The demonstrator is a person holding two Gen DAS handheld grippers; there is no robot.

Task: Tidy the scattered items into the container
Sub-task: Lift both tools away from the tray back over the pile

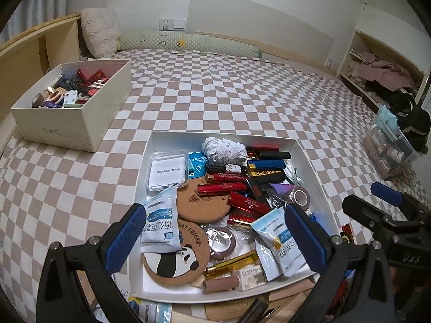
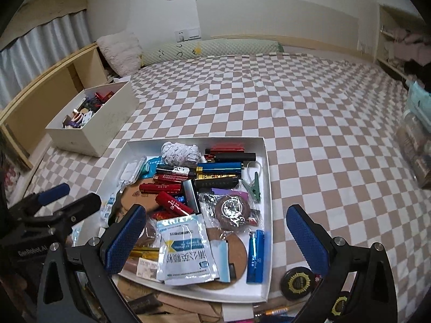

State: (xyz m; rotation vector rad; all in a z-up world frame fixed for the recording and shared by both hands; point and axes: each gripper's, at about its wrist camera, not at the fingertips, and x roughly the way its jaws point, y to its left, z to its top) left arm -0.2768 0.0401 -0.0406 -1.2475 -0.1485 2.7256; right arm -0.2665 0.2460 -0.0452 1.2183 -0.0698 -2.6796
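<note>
A shallow white tray (image 1: 150, 158) (image 2: 265, 172) lies on the checkered bed, filled with lighters, cork coasters, tape rolls and sachets. My left gripper (image 1: 215, 235) is open and empty above the tray's near half, over a panda coaster (image 1: 175, 263). My right gripper (image 2: 215, 237) is open and empty above the tray's near right corner, over a white sachet (image 2: 186, 250) and a blue lighter (image 2: 256, 255). A black round tin (image 2: 297, 282) with gold print lies on the bed outside the tray, by the right finger. Loose items lie below the tray's near edge, partly hidden.
A deeper cream box (image 1: 89, 123) (image 2: 107, 123) with several small items stands at the far left. A clear bin (image 1: 388, 148) with toiletries sits at the right bed edge. Pillows line the headboard. Wooden shelves flank the bed. The other gripper (image 1: 388, 215) (image 2: 54, 210) shows in each view.
</note>
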